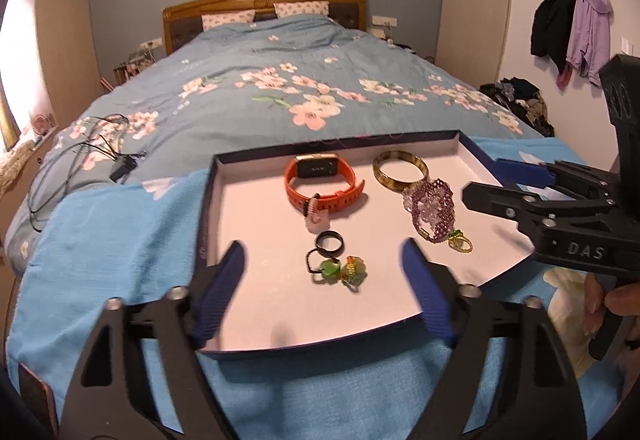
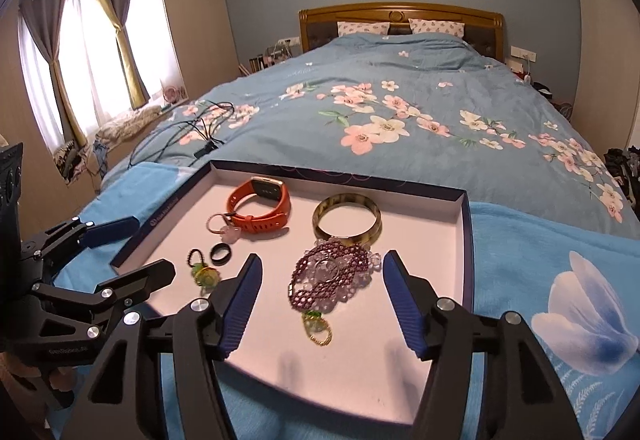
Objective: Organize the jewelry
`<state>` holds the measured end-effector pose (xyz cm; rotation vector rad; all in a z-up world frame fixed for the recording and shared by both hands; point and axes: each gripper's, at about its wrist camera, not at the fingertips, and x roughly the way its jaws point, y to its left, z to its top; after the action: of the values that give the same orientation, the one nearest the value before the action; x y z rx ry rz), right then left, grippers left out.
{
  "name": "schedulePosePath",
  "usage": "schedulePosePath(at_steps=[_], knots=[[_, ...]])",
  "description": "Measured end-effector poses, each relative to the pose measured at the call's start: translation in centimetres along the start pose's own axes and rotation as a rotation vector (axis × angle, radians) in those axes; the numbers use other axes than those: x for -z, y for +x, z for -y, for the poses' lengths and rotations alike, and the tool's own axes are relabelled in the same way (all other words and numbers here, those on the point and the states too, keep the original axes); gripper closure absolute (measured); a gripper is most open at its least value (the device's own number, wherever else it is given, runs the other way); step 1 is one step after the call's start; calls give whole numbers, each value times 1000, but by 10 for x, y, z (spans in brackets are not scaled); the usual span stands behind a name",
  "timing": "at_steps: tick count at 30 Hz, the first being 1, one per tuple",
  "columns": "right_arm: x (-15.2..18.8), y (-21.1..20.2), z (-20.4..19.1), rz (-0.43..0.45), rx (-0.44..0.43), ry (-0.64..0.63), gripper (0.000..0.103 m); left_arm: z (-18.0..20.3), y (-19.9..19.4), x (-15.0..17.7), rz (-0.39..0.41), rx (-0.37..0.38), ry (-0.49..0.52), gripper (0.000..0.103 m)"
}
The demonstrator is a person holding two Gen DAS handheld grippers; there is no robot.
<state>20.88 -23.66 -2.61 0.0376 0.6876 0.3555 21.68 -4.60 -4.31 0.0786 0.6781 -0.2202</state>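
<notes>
Both grippers, left gripper (image 1: 324, 272) and right gripper (image 2: 322, 292), hover with fingers spread wide and empty; watch (image 1: 322, 179), bangle (image 2: 347, 217), beads (image 2: 332, 276) and rings (image 1: 329, 240) already lie in the tray (image 2: 466, 240) mid-frame, seemingly nearly sorted.

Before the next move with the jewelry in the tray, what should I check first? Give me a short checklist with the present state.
1. Left tongs open and empty: ok.
2. Right tongs open and empty: ok.
3. Purple beaded bracelet lies between the right fingers: ok.
4. Bracelet separate from its neighbours: not ok, it touches the bangle and the small green and gold ring.
5. Green pieces between the left fingers: ok.
6. All pieces inside the tray: ok.
</notes>
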Motion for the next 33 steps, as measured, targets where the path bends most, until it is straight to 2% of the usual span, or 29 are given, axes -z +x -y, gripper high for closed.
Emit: schedulePosePath(at_steps=[3,5,11,17,23,27,33], knots=[[4,-10,-2,28,5,4,29,-3,-17,3,38,-18,1,5],[6,-17,-3,50,11,7,19,-5,-27,5,58,-31,-7,5],[22,-45,-13,116,-3,-6,7,-13,-67,20,142,-71,-21,5],[48,-87,-28,228,33,-14,7,-14,-109,39,232,-87,-56,5],[72,-110,-37,274,101,-20,7,-6,-149,60,328,-118,-60,5],[87,-124,-40,309,115,9,7,2,-168,71,355,-124,-64,5],[104,-141,-56,377,156,-19,7,12,-191,86,392,-130,-68,5]])
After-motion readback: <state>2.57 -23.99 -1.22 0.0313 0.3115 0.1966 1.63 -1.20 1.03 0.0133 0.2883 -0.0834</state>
